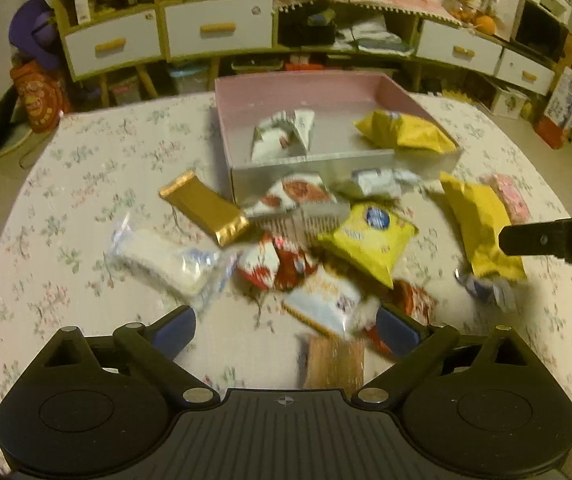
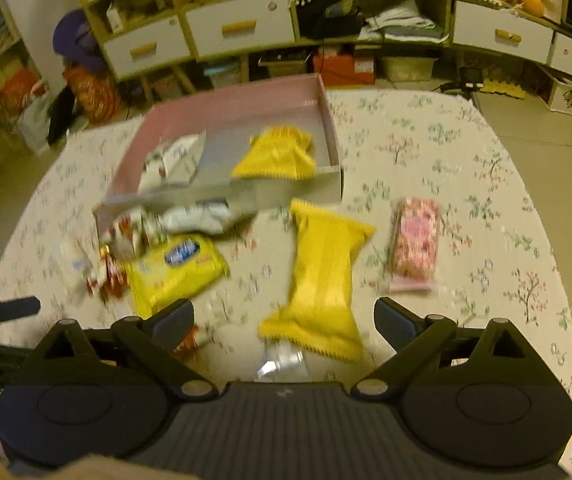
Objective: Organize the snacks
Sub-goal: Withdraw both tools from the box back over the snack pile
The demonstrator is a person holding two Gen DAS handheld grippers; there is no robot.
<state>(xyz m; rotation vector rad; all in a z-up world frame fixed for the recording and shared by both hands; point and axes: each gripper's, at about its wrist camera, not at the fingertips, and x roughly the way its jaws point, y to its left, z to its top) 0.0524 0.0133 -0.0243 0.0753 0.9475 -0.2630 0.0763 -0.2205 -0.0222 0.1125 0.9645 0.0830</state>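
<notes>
A pink box [image 1: 246, 92] [image 2: 222, 104] on the floral table holds a white packet [image 1: 282, 136] [image 2: 174, 160] and a yellow bag [image 1: 406, 134] [image 2: 278, 154]. In front of it lie loose snacks: a gold bar [image 1: 206, 208], a clear white packet [image 1: 166, 264], a yellow bag with a blue logo [image 1: 370, 236] [image 2: 178, 268], a long yellow bag [image 1: 482, 228] [image 2: 322, 276] and a pink packet [image 2: 416, 240]. My left gripper [image 1: 286, 328] is open above a white and blue packet [image 1: 322, 300]. My right gripper [image 2: 284, 322] is open over the long yellow bag's near end, holding nothing.
The right gripper's black finger [image 1: 546, 240] juts in at the right of the left wrist view. Cabinets with white drawers [image 1: 218, 28] [image 2: 242, 26] stand behind the table. Bare cloth [image 2: 466, 152] lies right of the box. Floor [image 2: 546, 136] shows past the table's right edge.
</notes>
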